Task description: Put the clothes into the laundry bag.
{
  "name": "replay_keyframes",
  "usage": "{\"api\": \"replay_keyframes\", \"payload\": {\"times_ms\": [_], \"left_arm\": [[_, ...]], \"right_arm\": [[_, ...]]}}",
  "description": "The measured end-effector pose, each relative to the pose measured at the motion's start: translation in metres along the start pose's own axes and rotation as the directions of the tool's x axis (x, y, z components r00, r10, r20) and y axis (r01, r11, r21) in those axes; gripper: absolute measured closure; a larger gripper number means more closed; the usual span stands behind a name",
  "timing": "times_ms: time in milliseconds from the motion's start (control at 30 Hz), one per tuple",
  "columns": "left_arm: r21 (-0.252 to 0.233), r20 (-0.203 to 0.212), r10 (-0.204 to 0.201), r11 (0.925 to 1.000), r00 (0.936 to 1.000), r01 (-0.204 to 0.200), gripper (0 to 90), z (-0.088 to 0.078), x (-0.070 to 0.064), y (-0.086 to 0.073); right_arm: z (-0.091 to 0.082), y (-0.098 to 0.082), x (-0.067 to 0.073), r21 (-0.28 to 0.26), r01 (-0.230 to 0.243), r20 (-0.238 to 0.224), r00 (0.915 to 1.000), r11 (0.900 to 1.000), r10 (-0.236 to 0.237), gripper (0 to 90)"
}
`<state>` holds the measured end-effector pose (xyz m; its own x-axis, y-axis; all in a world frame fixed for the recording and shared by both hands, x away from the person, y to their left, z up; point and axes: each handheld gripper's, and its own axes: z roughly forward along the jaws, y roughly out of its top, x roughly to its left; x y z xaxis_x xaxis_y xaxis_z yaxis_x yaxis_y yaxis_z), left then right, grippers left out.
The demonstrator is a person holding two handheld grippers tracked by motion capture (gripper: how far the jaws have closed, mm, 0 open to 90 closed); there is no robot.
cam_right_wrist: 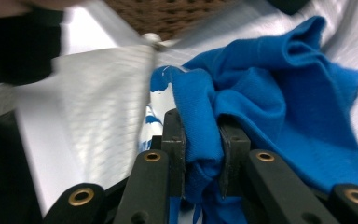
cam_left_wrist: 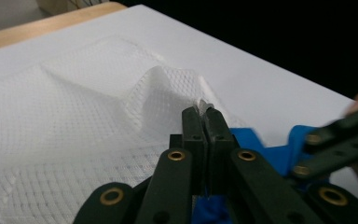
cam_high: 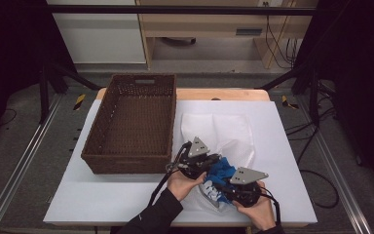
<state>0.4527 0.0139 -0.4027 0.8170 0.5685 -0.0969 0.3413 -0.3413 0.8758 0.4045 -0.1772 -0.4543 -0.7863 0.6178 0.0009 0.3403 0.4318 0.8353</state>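
A white mesh bag [cam_high: 224, 129] lies flat on the white tabletop, right of the basket. My left gripper [cam_high: 214, 160] is shut on the bag's near edge; in the left gripper view its tips [cam_left_wrist: 204, 109] pinch the mesh [cam_left_wrist: 74, 107] and pull it up into a small peak. A crumpled blue cloth [cam_high: 221, 171] lies at the bag's near end. My right gripper [cam_high: 224, 184] is shut on that cloth. In the right gripper view a fold of the blue cloth [cam_right_wrist: 279, 93] is squeezed between the jaws [cam_right_wrist: 200, 126], with the mesh [cam_right_wrist: 102, 93] to the left.
A brown wicker basket [cam_high: 126, 163] stands at the left of the tabletop, close to my left gripper, and its weave [cam_right_wrist: 177, 14] shows past the cloth. White tabletop [cam_high: 282, 146] extends right of the bag. The table's near edge runs just below both hands.
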Motion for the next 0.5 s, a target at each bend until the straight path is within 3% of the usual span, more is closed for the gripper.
{"api": "replay_keyframes", "payload": {"times_ms": [67, 233, 333, 367, 500], "left_arm": [[-0.012, 0.016, 0.026, 0.9996, 0.9995, -0.026, 89.2, -0.007, -0.009, 0.001], [0.001, 0.022, 0.039, 0.9993, 0.9990, -0.039, 89.2, -0.007, -0.012, -0.006], [0.013, 0.021, 0.012, 0.9998, 0.9997, -0.012, 89.2, -0.002, -0.007, -0.013], [0.016, 0.018, 0.006, 0.9998, 0.9998, -0.006, 89.2, -0.001, -0.005, -0.015], [0.021, 0.010, -0.007, 0.9998, 0.9999, 0.007, 89.1, 0.001, 0.000, -0.019]], "right_arm": [[0.004, 0.001, -0.005, -0.012, -0.040, 0.032, 0.9987, 0.999, 0.040, 74.5], [0.013, 0.001, -0.009, -0.022, -0.083, 0.098, 0.9916, 0.996, 0.084, 69.3], [0.015, 0.001, -0.009, -0.019, -0.078, 0.103, 0.9915, 0.997, 0.079, 64.9], [0.011, 0.000, -0.007, -0.022, -0.074, 0.095, 0.9926, 0.997, 0.075, 58.8], [-0.014, -0.001, -0.004, -0.092, -0.076, 0.071, 0.9941, 0.993, 0.083, 49.2]]}}
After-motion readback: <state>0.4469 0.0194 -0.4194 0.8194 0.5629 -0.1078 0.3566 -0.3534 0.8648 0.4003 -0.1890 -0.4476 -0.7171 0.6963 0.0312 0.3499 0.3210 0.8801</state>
